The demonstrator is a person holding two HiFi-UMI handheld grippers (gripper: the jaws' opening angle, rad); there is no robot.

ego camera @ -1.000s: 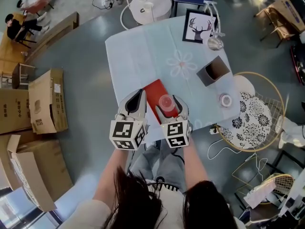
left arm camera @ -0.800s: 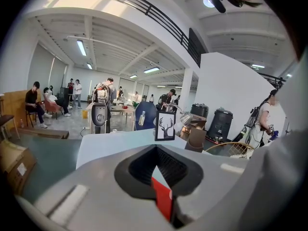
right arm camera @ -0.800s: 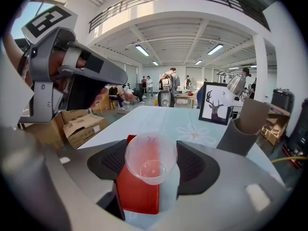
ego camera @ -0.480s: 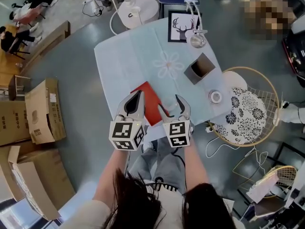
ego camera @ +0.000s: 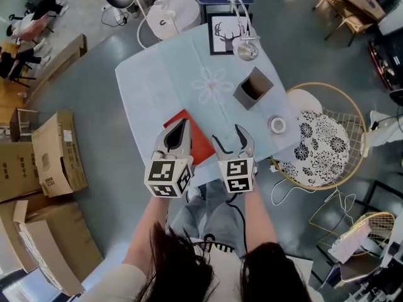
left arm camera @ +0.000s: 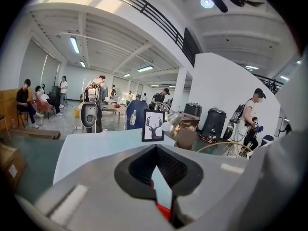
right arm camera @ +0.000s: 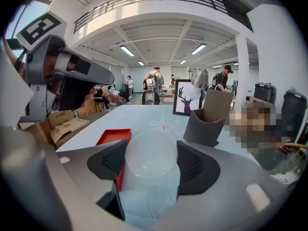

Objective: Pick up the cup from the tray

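Right gripper view: jaws grip clear cup [right arm camera: 150,158] beside red tray [right arm camera: 111,136].

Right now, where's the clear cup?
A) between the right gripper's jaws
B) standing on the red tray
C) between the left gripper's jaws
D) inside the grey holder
A: in the right gripper view the clear cup sits between the two pads of the right gripper, which close on its sides, while the visible part of the red tray beyond it holds nothing.

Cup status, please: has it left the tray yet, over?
Right gripper jaws clamped on cup. Left gripper shut, empty. Cup beside red tray, off it. Nothing in the way.
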